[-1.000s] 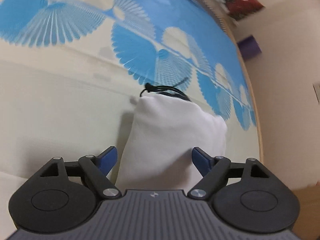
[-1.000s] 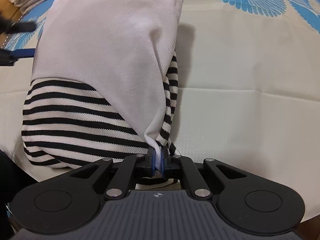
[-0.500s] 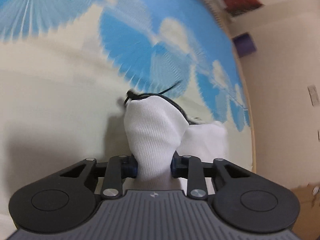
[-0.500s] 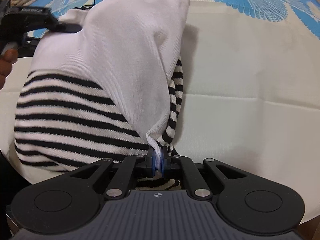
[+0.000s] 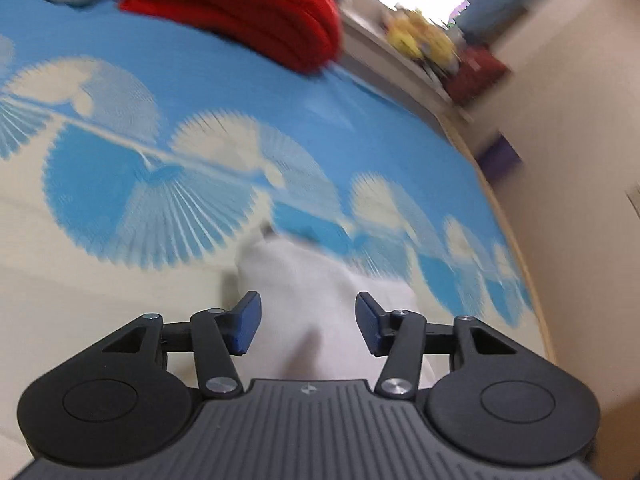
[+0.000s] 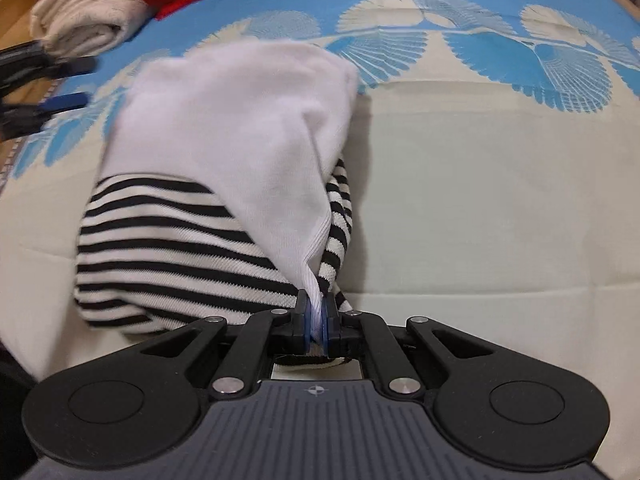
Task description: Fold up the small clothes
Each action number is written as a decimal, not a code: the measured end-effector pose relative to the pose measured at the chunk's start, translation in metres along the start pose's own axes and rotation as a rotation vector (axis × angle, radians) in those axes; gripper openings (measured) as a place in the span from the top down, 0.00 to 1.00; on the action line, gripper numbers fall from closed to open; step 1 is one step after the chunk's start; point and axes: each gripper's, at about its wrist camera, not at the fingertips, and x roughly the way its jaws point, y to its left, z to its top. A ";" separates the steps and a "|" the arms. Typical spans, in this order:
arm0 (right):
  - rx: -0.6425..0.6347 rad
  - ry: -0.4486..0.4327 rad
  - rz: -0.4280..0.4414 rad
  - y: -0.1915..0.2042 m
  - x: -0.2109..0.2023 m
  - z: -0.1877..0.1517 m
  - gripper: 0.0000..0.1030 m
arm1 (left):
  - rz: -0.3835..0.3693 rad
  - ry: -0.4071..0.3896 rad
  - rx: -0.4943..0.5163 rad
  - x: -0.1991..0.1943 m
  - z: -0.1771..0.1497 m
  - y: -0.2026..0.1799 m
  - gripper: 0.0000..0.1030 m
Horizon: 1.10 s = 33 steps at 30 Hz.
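A small garment, white (image 6: pixel 240 120) above and black-and-white striped (image 6: pixel 168 240) below, lies folded on the bed sheet (image 6: pixel 500 200). My right gripper (image 6: pixel 315 316) is shut on its near edge, pinching white and striped cloth together. In the left wrist view my left gripper (image 5: pixel 308 322) is open, with the white cloth (image 5: pixel 312 280) lying between and below its blue pads (image 5: pixel 246 322), not gripped. The left gripper also shows at the left edge of the right wrist view (image 6: pixel 60 84), beside the garment. The left view is blurred by motion.
A red folded garment (image 5: pixel 248 8) and a beige folded towel (image 6: pixel 80 16) lie at the far end of the blue-and-cream patterned sheet. The bed's wooden edge (image 5: pixel 532 264) runs along the right, with a wall and small objects beyond.
My left gripper closed on the white cloth half a second ago and has now opened and let it go, tilting up. My right gripper stays shut on the garment's edge.
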 end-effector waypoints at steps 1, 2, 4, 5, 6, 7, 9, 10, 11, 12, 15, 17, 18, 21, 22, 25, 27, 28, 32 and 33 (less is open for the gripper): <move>0.013 0.010 -0.011 0.001 0.002 0.000 0.96 | -0.011 0.057 0.039 0.004 -0.008 -0.004 0.45; 0.023 0.014 -0.021 0.001 0.004 0.001 0.96 | 0.005 0.140 0.109 0.015 -0.020 -0.009 0.46; 0.026 0.011 -0.036 0.003 0.004 0.001 0.96 | 0.137 0.248 0.308 0.038 -0.052 -0.022 0.46; 0.030 0.011 -0.040 0.003 0.004 0.001 0.96 | 0.207 0.265 0.407 0.048 -0.069 -0.024 0.43; 0.034 0.012 -0.043 0.003 0.005 0.000 0.96 | 0.238 0.263 0.457 0.052 -0.077 -0.025 0.41; 0.043 0.013 -0.038 0.003 0.005 -0.001 0.96 | 0.239 0.246 0.454 0.049 -0.077 -0.024 0.42; 0.054 -0.006 -0.021 0.003 0.003 -0.002 0.95 | 0.230 0.231 0.366 0.034 -0.069 -0.020 0.48; 0.057 -0.026 -0.012 0.005 -0.002 -0.002 0.95 | 0.229 0.216 0.355 0.024 -0.067 -0.021 0.50; 0.064 -0.049 0.000 0.004 -0.007 -0.002 0.94 | 0.210 0.190 0.369 0.007 -0.065 -0.022 0.51; 0.073 -0.080 0.019 0.004 -0.015 -0.002 0.90 | 0.182 0.179 0.389 -0.002 -0.066 -0.026 0.51; 0.084 -0.136 0.071 -0.001 -0.028 -0.002 0.74 | 0.125 0.242 0.500 -0.011 -0.084 -0.034 0.49; 0.092 -0.102 0.081 -0.004 -0.024 -0.003 0.68 | 0.212 0.303 0.614 0.006 -0.105 -0.035 0.47; 0.086 -0.071 0.066 -0.005 -0.018 -0.004 0.68 | 0.255 0.343 0.637 0.016 -0.113 -0.030 0.45; 0.052 0.066 -0.005 -0.006 0.007 -0.008 0.94 | 0.271 0.363 0.581 0.020 -0.115 -0.023 0.45; 0.057 0.075 -0.011 -0.008 0.010 -0.008 0.94 | 0.278 0.355 0.574 0.014 -0.113 -0.025 0.45; 0.079 0.035 -0.028 -0.011 0.001 -0.007 0.94 | 0.359 0.291 0.614 -0.013 -0.111 -0.038 0.43; 0.076 -0.044 -0.096 -0.011 -0.016 -0.007 0.86 | 0.397 0.219 0.599 -0.037 -0.113 -0.049 0.33; 0.067 -0.096 -0.132 -0.011 -0.026 -0.008 0.77 | 0.412 0.170 0.576 -0.052 -0.114 -0.053 0.19; 0.004 -0.332 -0.164 -0.004 -0.076 -0.020 0.42 | 0.435 -0.006 0.448 -0.102 -0.141 -0.079 0.12; -0.010 -0.370 -0.169 -0.002 -0.085 -0.024 0.32 | 0.435 -0.027 0.420 -0.109 -0.149 -0.084 0.11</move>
